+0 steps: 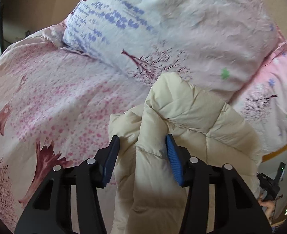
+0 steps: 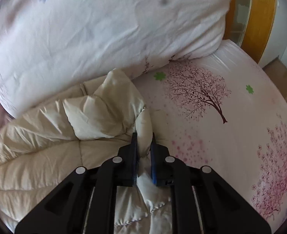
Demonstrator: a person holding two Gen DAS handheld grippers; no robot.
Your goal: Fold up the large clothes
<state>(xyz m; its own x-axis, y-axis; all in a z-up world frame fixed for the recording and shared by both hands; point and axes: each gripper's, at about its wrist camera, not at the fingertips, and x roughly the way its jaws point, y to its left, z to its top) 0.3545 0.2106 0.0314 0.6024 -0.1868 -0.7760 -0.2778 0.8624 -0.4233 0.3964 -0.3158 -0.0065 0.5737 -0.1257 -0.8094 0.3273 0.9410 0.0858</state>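
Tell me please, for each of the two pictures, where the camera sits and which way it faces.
Left wrist view: sits on the left gripper, looking along its fingers, which are spread around a fold of the cream puffer jacket, over the pink bedsheet toward the pillow.
Right wrist view: sits on the right gripper, clamped on a jacket edge; bedsheet to the right, pillow beyond.
Shared: jacket, sheet, pillow.
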